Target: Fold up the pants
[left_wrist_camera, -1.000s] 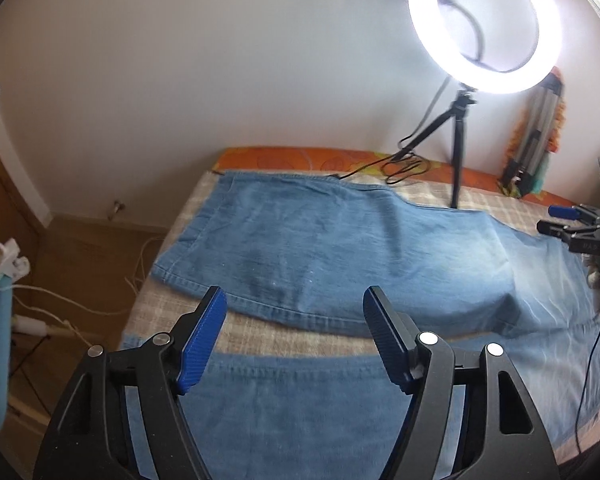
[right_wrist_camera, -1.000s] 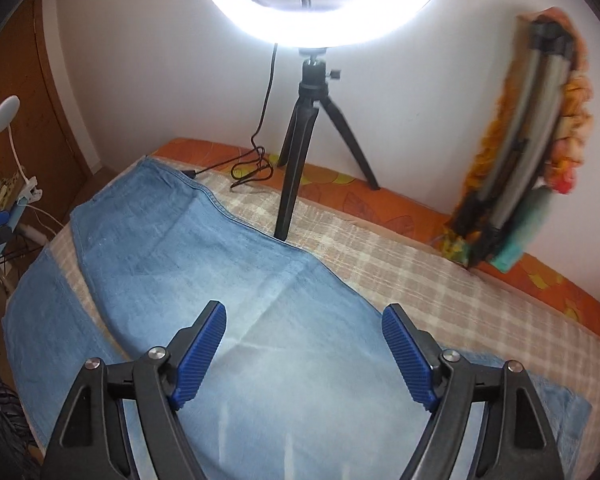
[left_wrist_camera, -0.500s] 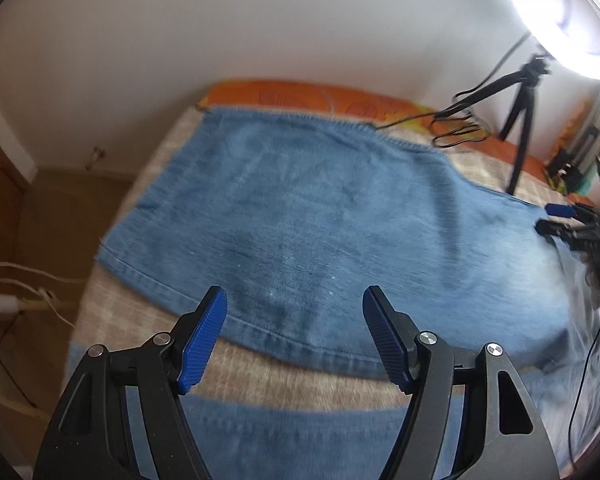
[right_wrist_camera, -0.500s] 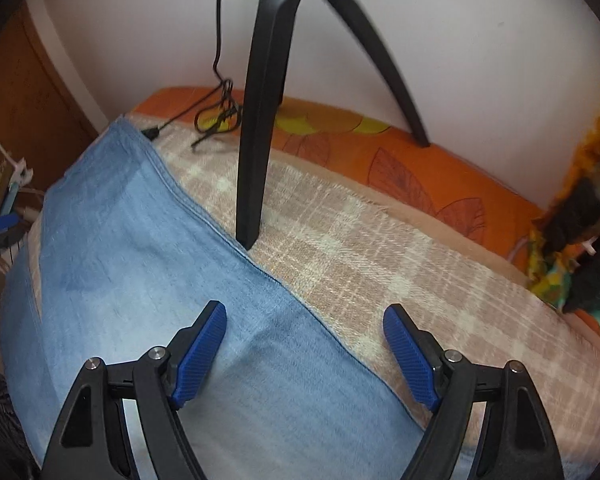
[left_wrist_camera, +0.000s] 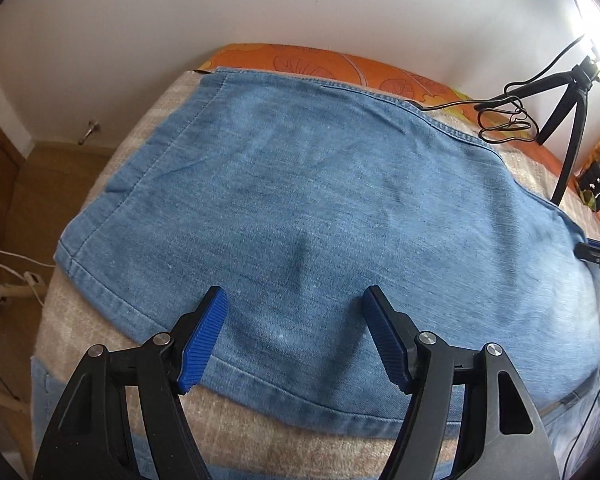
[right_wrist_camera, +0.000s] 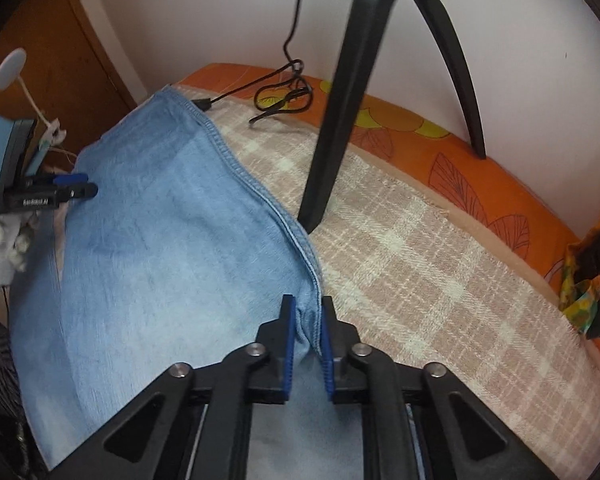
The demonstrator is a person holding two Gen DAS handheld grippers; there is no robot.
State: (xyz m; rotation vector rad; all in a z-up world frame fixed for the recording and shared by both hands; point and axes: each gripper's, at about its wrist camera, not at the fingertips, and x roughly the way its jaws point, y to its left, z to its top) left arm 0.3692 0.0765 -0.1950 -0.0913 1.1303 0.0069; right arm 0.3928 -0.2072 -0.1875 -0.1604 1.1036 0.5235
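Light blue denim pants [left_wrist_camera: 320, 200] lie flat across a plaid-covered bed. My left gripper [left_wrist_camera: 294, 308] hangs open just above the nearer hem of one leg, with cloth below its blue pads [left_wrist_camera: 204, 332] but nothing pinched. In the right wrist view the pants [right_wrist_camera: 160, 240] run to the left, and my right gripper [right_wrist_camera: 306, 320] is closing its jaws on the stitched side seam, with a fold of denim bunched between them. The left gripper [right_wrist_camera: 72, 190] shows at the far left there, and the right gripper [left_wrist_camera: 596, 252] at the right edge of the left wrist view.
A black tripod leg [right_wrist_camera: 332, 120] stands on the plaid blanket [right_wrist_camera: 420, 260] right beside the seam, with a coiled cable [right_wrist_camera: 284, 96] behind it. An orange sheet [left_wrist_camera: 300, 56] edges the wall side. White cords [left_wrist_camera: 4, 288] lie on the floor to the left.
Both grippers have come down closer to the pants. The right jaws, wide apart before, have come together on the seam edge. The left jaws stay equally wide.
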